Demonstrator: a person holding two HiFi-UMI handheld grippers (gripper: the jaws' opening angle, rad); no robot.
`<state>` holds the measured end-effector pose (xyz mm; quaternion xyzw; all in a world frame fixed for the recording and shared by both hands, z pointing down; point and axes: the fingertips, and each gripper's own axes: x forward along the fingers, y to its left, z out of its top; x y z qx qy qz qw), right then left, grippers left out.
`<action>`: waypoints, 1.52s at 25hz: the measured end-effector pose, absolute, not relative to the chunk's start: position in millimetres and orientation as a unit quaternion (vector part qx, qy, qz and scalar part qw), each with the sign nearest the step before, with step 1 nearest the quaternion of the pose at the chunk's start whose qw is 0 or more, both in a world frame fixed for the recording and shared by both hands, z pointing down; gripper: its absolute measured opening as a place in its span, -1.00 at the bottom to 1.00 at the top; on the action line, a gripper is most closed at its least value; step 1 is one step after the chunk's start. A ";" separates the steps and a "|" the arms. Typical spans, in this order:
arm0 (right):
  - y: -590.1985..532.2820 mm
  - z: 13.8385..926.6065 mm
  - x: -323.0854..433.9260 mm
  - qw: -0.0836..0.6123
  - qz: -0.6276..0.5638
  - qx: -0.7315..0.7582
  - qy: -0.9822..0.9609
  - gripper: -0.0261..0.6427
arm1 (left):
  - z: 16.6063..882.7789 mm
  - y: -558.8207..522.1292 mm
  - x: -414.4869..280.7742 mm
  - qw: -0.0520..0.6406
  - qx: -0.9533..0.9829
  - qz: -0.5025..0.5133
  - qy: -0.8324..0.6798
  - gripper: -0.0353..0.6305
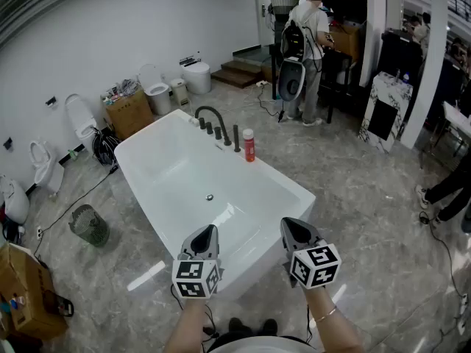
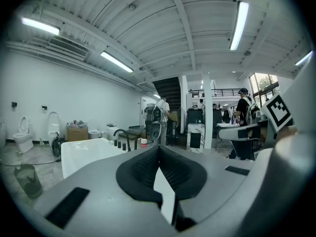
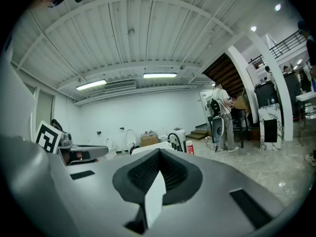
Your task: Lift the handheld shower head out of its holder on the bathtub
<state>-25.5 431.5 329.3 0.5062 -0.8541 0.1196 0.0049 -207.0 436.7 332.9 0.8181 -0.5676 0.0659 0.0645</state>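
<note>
The shower head (image 1: 236, 137) is standing upright as a slim dark stick in its holder on the far rim of the white bathtub (image 1: 283, 176), too small to show more detail. It is sitting at the end of a row of dark fittings: a curved spout (image 1: 210, 113) and three short knobs (image 1: 209, 129) are lining up to its left, and a red bottle (image 1: 249, 146) with a white cap is standing just beside it on the right. Both grippers are hovering near the tub's near end, well apart from the shower head. The left hand-held gripper (image 1: 209, 232) is keeping its jaws pressed together with nothing between them, and the right hand-held gripper (image 1: 291, 226) is doing the same. Beyond the tub, toilets (image 1: 157, 88) and a cardboard box (image 1: 128, 111) are lining the wall, a wire bin (image 1: 88, 225) is sitting on the marble floor (image 1: 353, 219), and a person (image 1: 312, 46) is standing at the back.
</note>
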 end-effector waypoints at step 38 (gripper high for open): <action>63.4 396.9 -37.0 0.053 0.162 0.488 -0.856 -0.86 | 400.1 18.9 -225.0 0.097 0.804 0.087 -0.580 -0.44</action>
